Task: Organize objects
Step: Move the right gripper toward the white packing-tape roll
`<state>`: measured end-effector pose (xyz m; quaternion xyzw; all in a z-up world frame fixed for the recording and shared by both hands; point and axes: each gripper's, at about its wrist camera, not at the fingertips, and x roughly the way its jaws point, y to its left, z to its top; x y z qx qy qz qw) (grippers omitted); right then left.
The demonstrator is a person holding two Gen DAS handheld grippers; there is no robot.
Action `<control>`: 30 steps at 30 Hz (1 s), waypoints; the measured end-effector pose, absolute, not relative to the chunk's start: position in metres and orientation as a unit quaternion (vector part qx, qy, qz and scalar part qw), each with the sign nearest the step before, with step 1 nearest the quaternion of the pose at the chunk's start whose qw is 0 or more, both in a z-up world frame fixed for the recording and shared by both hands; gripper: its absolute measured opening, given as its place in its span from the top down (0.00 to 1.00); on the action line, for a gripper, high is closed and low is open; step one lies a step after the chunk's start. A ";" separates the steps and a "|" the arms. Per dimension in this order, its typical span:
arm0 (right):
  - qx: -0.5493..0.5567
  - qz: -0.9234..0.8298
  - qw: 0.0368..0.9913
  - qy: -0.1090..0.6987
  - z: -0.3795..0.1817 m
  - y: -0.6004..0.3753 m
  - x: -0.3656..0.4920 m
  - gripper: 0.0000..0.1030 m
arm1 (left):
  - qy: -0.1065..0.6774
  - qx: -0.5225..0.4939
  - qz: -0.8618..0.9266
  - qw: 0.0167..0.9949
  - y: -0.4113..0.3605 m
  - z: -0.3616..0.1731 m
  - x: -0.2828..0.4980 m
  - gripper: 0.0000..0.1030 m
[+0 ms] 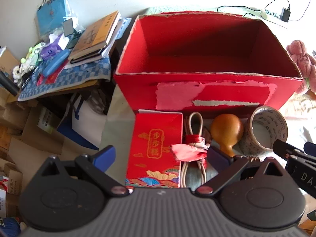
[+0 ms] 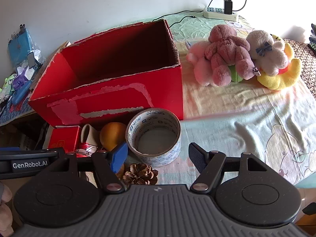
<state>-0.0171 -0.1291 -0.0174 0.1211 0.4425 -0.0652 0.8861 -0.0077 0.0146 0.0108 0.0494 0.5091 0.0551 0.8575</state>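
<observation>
Left hand-held gripper (image 1: 161, 156): jaws wide apart, nothing gripped, hovering over a small red gift box (image 1: 156, 146) at the bed edge. Beside it in a row: looped cord (image 1: 194, 126), orange gourd (image 1: 227, 132), tape roll (image 1: 264, 130). Big red cardboard box (image 1: 207, 90) sits just behind, open and bare inside (torn label on front). Cluttered desk (image 1: 65, 83) off to the left.

Right hand-held gripper (image 2: 158, 156): jaws also apart, holding nothing, over the tape roll (image 2: 154, 136). Pine cone (image 2: 140, 173) just in front. Plush toys (image 2: 243, 57) piled right of the red box (image 2: 110, 98) on the bed sheet (image 2: 246, 118).
</observation>
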 end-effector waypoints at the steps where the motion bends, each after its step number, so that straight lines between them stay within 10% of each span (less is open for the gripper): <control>1: 0.121 -0.065 0.886 0.443 -0.017 -0.128 -0.017 0.30 | 0.508 0.050 0.058 0.858 0.015 0.011 -0.008 0.04; 30: 0.124 -0.058 0.880 0.455 -0.026 -0.119 0.003 0.30 | 0.512 0.061 0.080 0.853 0.026 0.001 0.010 0.03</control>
